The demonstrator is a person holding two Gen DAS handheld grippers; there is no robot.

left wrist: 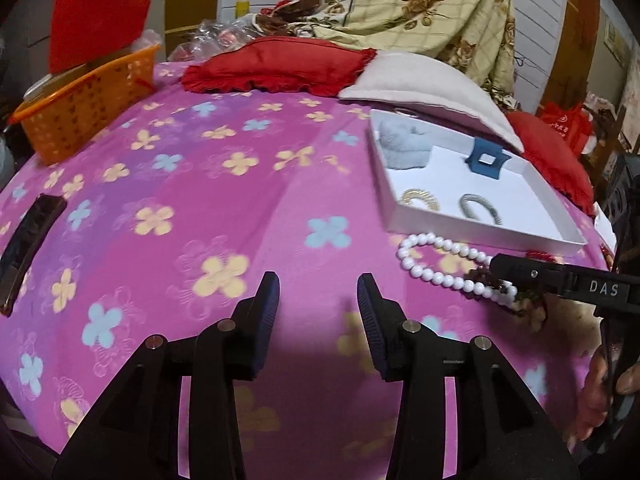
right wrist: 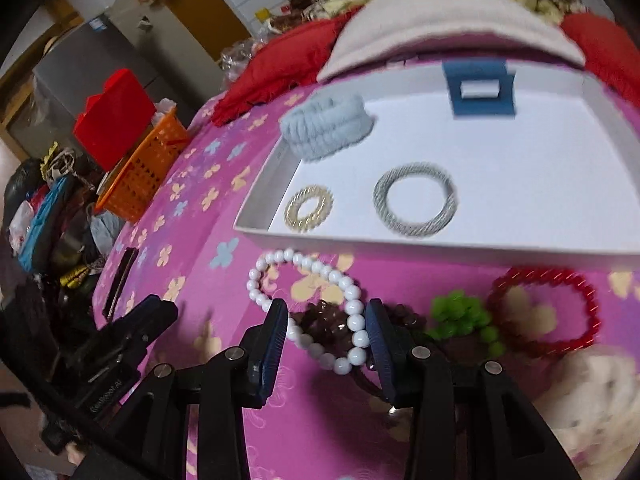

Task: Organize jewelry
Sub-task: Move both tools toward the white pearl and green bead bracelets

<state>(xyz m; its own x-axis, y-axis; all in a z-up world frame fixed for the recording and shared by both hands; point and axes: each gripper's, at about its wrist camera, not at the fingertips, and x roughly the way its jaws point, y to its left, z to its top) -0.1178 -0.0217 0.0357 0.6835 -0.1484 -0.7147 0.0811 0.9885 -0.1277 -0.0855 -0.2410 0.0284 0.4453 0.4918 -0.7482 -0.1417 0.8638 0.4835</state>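
A white shallow box (right wrist: 440, 240) (left wrist: 472, 232) lies on the pink flowered bedspread. In it are a gold ring (right wrist: 309, 209), a grey rope ring (right wrist: 416, 200), a blue square clip (right wrist: 480, 88) and a pale blue knitted band (right wrist: 326, 126). In front of the box lie a white bead bracelet (right wrist: 312, 308) (left wrist: 448, 270), a dark brown bead bracelet (right wrist: 324, 320), green beads (right wrist: 464, 316) and a red bead bracelet (right wrist: 544, 312). My right gripper (right wrist: 326, 332) is open, its fingers on either side of the white bracelet's near end. My left gripper (left wrist: 318, 308) is open and empty above bare bedspread.
An orange basket (left wrist: 84, 108) with a red box stands at the far left. A red cushion (left wrist: 276, 66) and a white pillow (left wrist: 424, 80) lie behind the box. A dark flat case (left wrist: 28, 248) lies at the left edge. A fluffy white item (right wrist: 596, 392) lies at the near right.
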